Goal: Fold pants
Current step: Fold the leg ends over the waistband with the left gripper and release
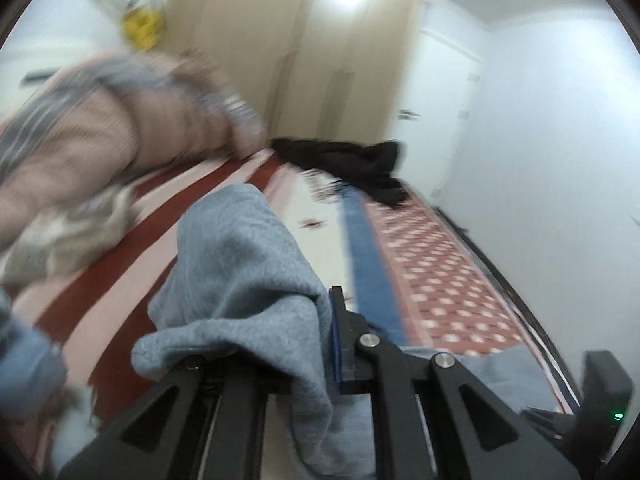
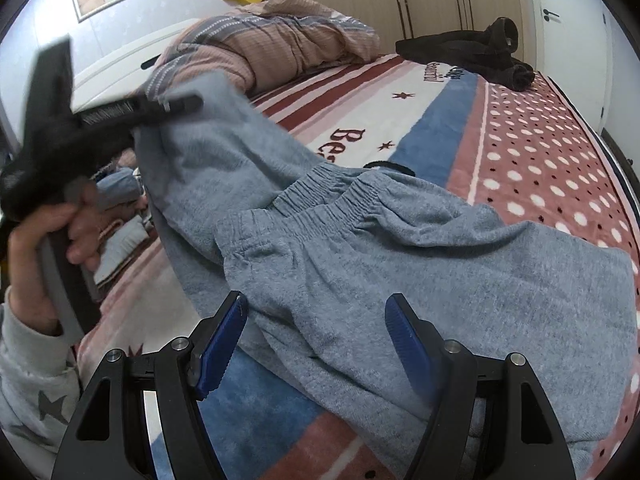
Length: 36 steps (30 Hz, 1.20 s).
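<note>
The grey pants [image 2: 360, 248] sprawl across the bed [image 2: 540, 152], filling the frame's centre. The left hand-held gripper [image 2: 176, 106], at upper left, is clenched on a lifted pant leg. The right hand-held gripper [image 2: 316, 344], at the bottom, gapes wide, its blue pads [image 2: 220, 348] straddling the cloth.

Left wrist view: raised and tilted, blurred, looking along the bed [image 1: 432, 264] toward wardrobe and wall, grey pants [image 1: 248, 264] close before the lens. Right wrist view: low, close over the pants [image 2: 400, 264], facing across the bed [image 2: 540, 152] toward the headboard. Shared: pants, patterned bedspread, black garment [image 1: 352, 164] [image 2: 468, 52].
</note>
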Available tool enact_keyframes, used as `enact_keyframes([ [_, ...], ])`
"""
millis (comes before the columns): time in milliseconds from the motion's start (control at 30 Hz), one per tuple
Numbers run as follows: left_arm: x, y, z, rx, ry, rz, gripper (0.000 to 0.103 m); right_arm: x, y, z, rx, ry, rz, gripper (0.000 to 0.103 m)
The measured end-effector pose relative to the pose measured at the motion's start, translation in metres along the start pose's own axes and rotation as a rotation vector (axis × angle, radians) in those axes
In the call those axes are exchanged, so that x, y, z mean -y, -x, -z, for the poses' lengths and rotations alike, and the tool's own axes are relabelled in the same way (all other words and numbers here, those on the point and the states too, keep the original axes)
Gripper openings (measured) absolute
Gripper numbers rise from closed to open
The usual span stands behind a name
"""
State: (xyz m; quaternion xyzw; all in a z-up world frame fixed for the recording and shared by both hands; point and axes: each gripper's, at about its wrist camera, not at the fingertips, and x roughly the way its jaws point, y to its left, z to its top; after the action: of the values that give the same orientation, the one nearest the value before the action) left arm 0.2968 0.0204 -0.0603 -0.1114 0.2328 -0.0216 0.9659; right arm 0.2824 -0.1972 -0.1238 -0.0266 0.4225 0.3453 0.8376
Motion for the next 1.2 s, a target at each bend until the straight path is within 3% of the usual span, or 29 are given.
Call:
enact_keyframes([
  [200,0.096,-0.001,-0.001,-0.036,-0.229,0.175,0.007,0.018,0.030,0.010,0.042,-0.041,0.025,0.067],
  [300,0.139,-0.020,0.021,-0.126,-0.340,0.234,0.007,0.034,0.059,0.022,0.076,-0.070,0.069,0.067],
  [533,0.163,-0.050,0.071,-0.316,-0.445,0.316,0.007,0.075,0.119,0.057,0.123,-0.155,0.204,0.068],
  [700,0.172,-0.043,0.080,-0.354,-0.484,0.397,0.043,0.103,0.139,0.074,0.146,-0.228,0.230,0.068],
  [833,0.168,-0.028,0.073,-0.359,-0.478,0.440,0.051,0.114,0.148,0.075,0.172,-0.260,0.232,0.068],
  [967,0.158,-0.005,0.060,-0.309,-0.480,0.450,0.054,0.111,0.152,0.064,0.199,-0.252,0.234,0.068],
  [1100,0.139,0.006,0.045,-0.310,-0.452,0.516,0.077,0.095,0.146,0.050,0.203,-0.220,0.220,0.068],
  [1200,0.141,-0.004,0.045,-0.320,-0.415,0.523,0.077,0.079,0.138,0.034,0.202,-0.178,0.218,0.068],
])
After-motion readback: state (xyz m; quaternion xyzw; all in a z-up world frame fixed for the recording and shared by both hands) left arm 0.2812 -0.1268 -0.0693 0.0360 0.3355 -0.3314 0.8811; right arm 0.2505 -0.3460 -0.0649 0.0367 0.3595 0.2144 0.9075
